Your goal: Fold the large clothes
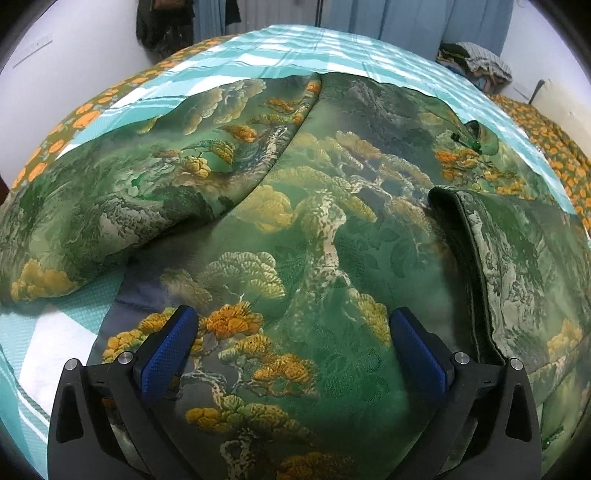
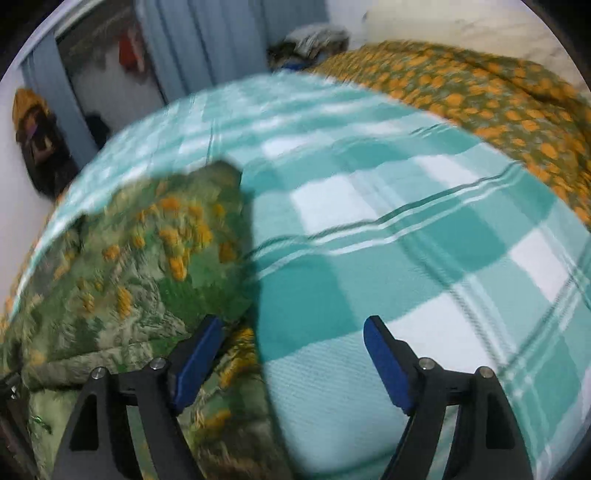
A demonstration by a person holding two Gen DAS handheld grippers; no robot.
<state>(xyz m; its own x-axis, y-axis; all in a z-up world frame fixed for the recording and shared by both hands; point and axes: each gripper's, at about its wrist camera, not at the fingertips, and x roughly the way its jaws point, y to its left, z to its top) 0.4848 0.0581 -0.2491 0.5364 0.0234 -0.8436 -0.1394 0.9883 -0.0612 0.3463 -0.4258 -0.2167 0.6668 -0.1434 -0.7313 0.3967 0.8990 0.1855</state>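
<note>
Spread across a teal-and-white checked blanket on a bed: a large green brocade garment woven with a landscape of gnarled pines, yellow-orange foliage and grey crags. Laid flat over most of that blanket, with one broad panel folded in from the left along a diagonal edge and a dark-lined flap turned back near its right side. Small green bead fastening visible towards the far right corner of the garment. Hovering over the near part of the garment, the left gripper, black-framed with blue ribbed pads, jaws spread wide apart with only flat cloth showing beneath and nothing pinched. Seen from the right wrist, heavily blurred: the right gripper, same black frame and blue pads, jaws parted, gripping nothing. Left finger of it over the garment's edge, right finger over bare checked blanket, the hem line running between them. Beyond the checked blanket on the right, an olive spread dotted with orange flowers. Past the far end of the bed, pale blue curtains and a heap of striped and dark clothing by the wall.
</note>
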